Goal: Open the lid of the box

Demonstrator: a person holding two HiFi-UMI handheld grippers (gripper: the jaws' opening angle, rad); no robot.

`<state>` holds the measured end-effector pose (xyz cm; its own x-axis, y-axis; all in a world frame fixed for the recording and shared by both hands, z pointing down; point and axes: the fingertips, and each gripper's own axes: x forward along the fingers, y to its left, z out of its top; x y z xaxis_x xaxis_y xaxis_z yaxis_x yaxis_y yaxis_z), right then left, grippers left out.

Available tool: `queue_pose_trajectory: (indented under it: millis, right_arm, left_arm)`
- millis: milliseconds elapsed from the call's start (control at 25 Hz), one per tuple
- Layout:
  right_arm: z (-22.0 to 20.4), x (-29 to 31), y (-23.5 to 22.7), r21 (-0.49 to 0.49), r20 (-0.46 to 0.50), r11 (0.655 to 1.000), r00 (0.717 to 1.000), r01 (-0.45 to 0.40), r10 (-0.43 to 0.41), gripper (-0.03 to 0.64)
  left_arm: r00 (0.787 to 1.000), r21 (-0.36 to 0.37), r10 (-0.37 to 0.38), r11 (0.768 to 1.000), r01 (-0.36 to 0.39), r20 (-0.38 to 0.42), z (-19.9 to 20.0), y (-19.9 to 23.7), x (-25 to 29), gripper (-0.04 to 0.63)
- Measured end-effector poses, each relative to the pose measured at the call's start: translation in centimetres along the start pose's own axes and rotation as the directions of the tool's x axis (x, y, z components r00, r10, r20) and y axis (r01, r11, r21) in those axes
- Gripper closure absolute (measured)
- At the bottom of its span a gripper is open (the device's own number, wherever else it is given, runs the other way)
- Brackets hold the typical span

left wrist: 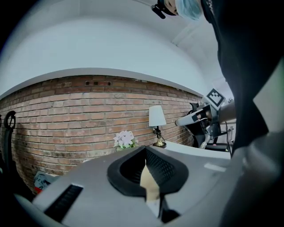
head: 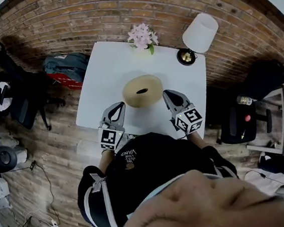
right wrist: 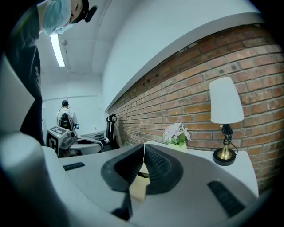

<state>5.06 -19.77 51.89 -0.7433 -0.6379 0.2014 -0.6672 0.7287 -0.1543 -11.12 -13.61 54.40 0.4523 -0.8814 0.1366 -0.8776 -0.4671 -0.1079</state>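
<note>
**A:** Where is the box, and what are the person's tools doing?

**B:** The round tan box [head: 140,103] sits in the middle of the white bench [head: 104,69] with its lid [head: 151,84] on. The left hand-held gripper [head: 118,107] and the right hand-held gripper [head: 168,94] flank its near side. Both are clenched on nothing and lie just beside the box. Whether either one touches it cannot be told.

**A:** What could go wrong from here?

**B:** Clenched jaws cannot take hold of a lid. If the person drives them in as they are, the box will probably be shoved across the bench towards the flowers [head: 142,36] and the lamp [head: 199,34]. The lid offers little besides a small dark opening [head: 142,91] and a rounded rim, so a pinch may well slip off. If the lid fits tightly, the whole box could rise with it unless the other hand-held gripper pins the base.
</note>
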Motion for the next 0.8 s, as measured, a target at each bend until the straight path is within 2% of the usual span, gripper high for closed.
queue_pose_trajectory:
  millis: [480, 800]
  right_arm:
    - [-2.8, 5.3, 1.6, -0.131, -0.123, 0.986, 0.989, -0.102, 0.086, 0.612]
    - [-5.1, 7.2, 1.9, -0.207, -0.271, 0.961, 0.955, -0.183, 0.124, 0.611]
  left_arm:
    - [0.991, -0.005, -0.116, 0.993, 0.116, -0.061, -4.5, 1.6, 1.5, 0.583]
    - [0.982, -0.032, -0.162, 0.987, 0.160, -0.098, -6.9, 2.4, 1.5, 0.583]
